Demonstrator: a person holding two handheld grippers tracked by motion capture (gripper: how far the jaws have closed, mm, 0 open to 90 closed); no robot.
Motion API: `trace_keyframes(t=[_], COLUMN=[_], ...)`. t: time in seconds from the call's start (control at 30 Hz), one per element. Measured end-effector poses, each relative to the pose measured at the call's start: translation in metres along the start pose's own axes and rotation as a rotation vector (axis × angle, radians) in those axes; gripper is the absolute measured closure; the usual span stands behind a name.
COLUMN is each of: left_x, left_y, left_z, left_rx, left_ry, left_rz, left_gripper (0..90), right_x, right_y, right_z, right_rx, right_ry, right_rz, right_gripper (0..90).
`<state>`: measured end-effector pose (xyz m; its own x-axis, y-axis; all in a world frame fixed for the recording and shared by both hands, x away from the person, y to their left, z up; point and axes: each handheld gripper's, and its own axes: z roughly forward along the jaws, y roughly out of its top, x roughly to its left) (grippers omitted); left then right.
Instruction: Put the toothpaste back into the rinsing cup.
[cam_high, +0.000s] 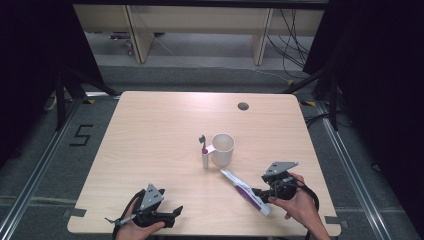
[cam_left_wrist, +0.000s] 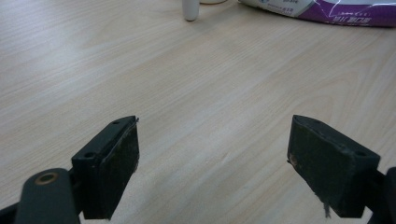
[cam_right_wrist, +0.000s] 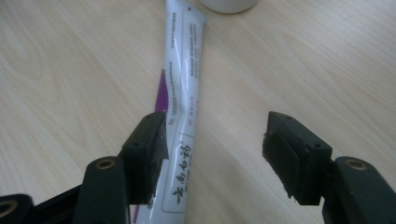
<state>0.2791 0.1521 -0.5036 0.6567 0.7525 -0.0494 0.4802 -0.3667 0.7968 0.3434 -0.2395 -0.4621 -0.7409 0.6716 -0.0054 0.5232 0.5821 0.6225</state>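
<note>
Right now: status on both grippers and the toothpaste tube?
Left gripper open, over bare table. Right gripper open, straddling toothpaste tube, pads not clamped. Tube flat, tip near white cup. Nothing in the way.

We see a light wood-grain table (cam_high: 150, 130) with rounded corners and a round cable hole (cam_high: 243, 106) near its far edge. It stands on a grey carpeted floor (cam_high: 40, 155), where a black number five (cam_high: 80, 135) is marked at the left and metal rails (cam_high: 30, 175) run along both sides. Behind the table we see pale wooden furniture (cam_high: 200, 22), with black cables (cam_high: 292, 42) hanging at the right. Dark curtains (cam_high: 380, 75) close off both sides.
</note>
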Motion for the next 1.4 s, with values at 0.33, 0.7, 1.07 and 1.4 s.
trace_keyframes(t=[0.33, 0.7, 1.07, 1.4], left_x=[-0.001, -0.002, -0.002, -0.003], left_y=[0.000, 0.000, 0.000, 0.000], left_z=[0.000, 0.001, 0.002, 0.003], left_rx=[0.002, 0.007, 0.010, 0.005], left_ry=[-0.005, -0.013, -0.021, -0.020], left_rz=[0.001, 0.001, 0.002, -0.001], left_gripper=[16.7, 16.8, 16.9, 17.1], right_x=[0.010, 0.016, 0.018, 0.019], right_y=[0.011, 0.025, 0.033, 0.034], right_z=[0.016, 0.034, 0.045, 0.049], right_rx=[0.080, 0.184, 0.255, 0.300], right_ry=[0.016, 0.051, 0.059, 0.067], right_rz=[0.015, -0.046, -0.071, -0.081], right_gripper=[45.7, 48.8, 55.6, 59.7])
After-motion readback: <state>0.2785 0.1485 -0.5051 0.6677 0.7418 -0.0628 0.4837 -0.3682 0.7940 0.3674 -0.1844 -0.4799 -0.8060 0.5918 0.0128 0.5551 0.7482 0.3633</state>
